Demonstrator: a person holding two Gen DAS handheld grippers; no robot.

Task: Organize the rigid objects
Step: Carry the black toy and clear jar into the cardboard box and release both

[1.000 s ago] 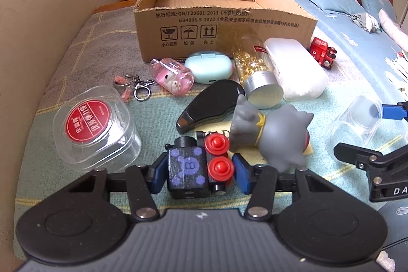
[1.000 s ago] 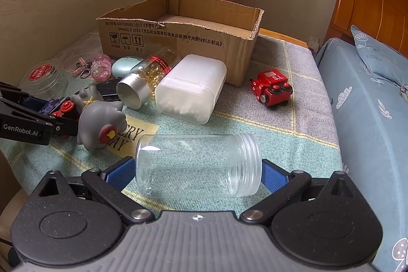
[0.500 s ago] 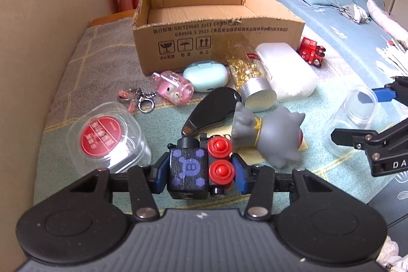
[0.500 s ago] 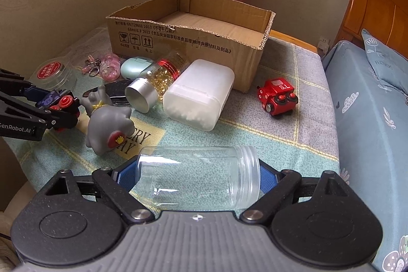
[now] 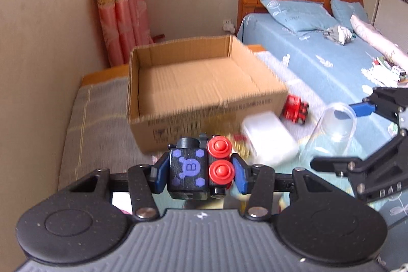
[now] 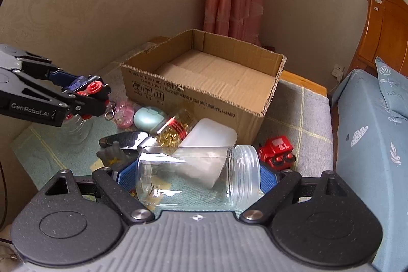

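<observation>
The left gripper (image 5: 200, 171) sits low in the middle of its own view, and its two blue pads squeeze a small black toy robot (image 5: 196, 170) with purple spots and two red round buttons. The toy is up in the air, in front of the open cardboard box (image 5: 204, 83), which fills the middle of the frame. In the right wrist view this same gripper pokes in from the left edge with the toy at its tip. The right gripper (image 6: 197, 179) is closed on a clear plastic jar (image 6: 197, 177) that lies on its side between the pads, with its open mouth to the right. The jar is low in the middle of that frame. Behind it on the cloth lie a white tub (image 6: 211, 137), a bottle of gold beads (image 6: 176, 129), a pale green case (image 6: 149, 117), a pink charm (image 6: 123, 112) and a black flat thing (image 6: 122, 139). A red toy car (image 6: 278, 152) sits to the right, near the box corner. A gray toy figure (image 6: 113, 156) peeks up at the lower left of the jar.
</observation>
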